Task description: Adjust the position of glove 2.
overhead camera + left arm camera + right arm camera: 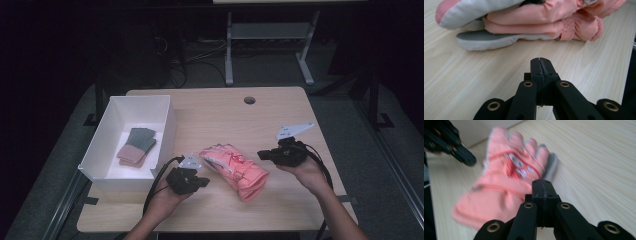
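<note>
Pink gloves (235,170) lie slantwise on the bench (210,120) between our left gripper (202,182) and right gripper (262,154), both fingers pressed together, empty.

A pair of ski gloves (235,170) lies stacked on the counter (220,120), a little toward the near edge and about midway across. To their left an open box (112,127) stands at the counter's left edge, with folded cloths (136,146) lying in it. The left hand-held gripper (200,182) sits just beside the gloves' near left side, the right hand-held gripper (264,155) just to their right. A cable hole (249,100) lies behind, near the far edge.
</note>
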`<state>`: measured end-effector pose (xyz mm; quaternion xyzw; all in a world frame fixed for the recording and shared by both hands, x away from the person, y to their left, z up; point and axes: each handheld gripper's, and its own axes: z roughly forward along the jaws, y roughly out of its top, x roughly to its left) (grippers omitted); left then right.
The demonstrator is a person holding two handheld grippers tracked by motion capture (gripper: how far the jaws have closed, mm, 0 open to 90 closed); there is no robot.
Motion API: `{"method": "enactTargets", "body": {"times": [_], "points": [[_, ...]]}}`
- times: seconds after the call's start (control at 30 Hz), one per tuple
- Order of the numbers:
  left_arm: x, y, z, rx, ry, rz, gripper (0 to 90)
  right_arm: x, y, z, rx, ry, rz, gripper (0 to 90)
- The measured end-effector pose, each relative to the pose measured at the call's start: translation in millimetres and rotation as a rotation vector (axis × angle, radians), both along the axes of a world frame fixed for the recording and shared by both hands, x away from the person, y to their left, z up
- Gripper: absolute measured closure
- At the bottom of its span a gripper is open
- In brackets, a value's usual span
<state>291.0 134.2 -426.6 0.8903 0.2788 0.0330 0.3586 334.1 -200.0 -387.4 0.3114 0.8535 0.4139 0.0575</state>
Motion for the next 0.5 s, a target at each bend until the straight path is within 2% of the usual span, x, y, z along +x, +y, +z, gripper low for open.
{"method": "enactTargets", "body": {"times": [0.03,0.13,0.23,0.33,0.37,0.43,0.5], "points": [[1.5,-3.7,0.1,-0.001,0.004,0.004,89.7,-3.2,-11.8,-6.5,0.002,-0.01,-0.005,90.0],[3.1,-12.7,0.2,0.006,0.016,0.011,89.7,-7.7,-21.9,-14.0,-0.016,-0.021,-0.013,90.0],[8.2,-20.3,0.5,0.031,0.023,-0.003,89.7,-12.7,-29.6,-25.2,-0.024,-0.025,-0.023,90.0],[13.6,-27.4,-1.4,0.037,0.031,-0.001,89.7,-13.2,-31.7,-36.3,-0.034,-0.017,-0.027,90.0],[14.1,-30.6,-3.1,0.027,0.036,0.012,89.7,-12.9,-31.0,-40.3,-0.038,-0.012,-0.022,90.0],[16.4,-33.1,-5.5,0.043,0.032,0.001,89.7,-12.8,-27.7,-47.8,-0.041,0.013,-0.018,90.0],[17.7,-34.6,-8.7,0.039,0.03,0.009,89.7,-11.2,-24.9,-53.6,-0.057,0.017,-0.006,90.0]]}}
